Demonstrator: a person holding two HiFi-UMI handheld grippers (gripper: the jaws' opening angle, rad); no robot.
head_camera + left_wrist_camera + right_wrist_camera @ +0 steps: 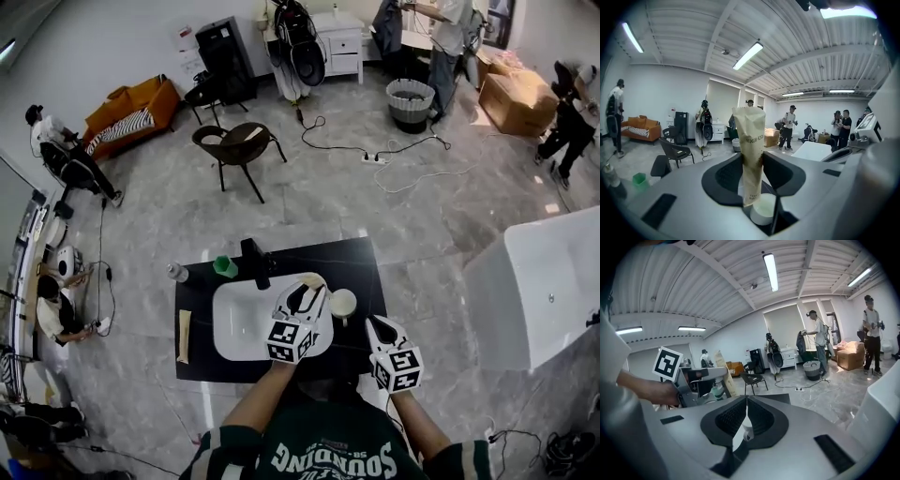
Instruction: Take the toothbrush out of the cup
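As the left gripper (753, 178) clamps the tan paper-sleeved toothbrush (750, 140) by its lower half, step in hand reads as the lift-out. Sleeve stands near upright betw. the black ribbed pads, dark print on its face, top end a bit crumpled. Brush itself is hidden inside the wrapper. Lower end hangs right over the small round white cup (764, 212), at or just above the rim; can't tell which from this angle. Cup sits on the black countertop (352, 262), just beside the white rectangular basin (234, 323).

Other side: right gripper (746, 404) has jaws together at the tips, nothing held. It's near the cup, not touching it as far as head view shows.

Next, prob.: straight-up pull till sleeve end clears rim, then carry aside. Needs a vertical line, since a tilt could catch the rim & tip the unbraced cup. Paper sleeve likely slick & soft, so firm squeeze w/o crushing.
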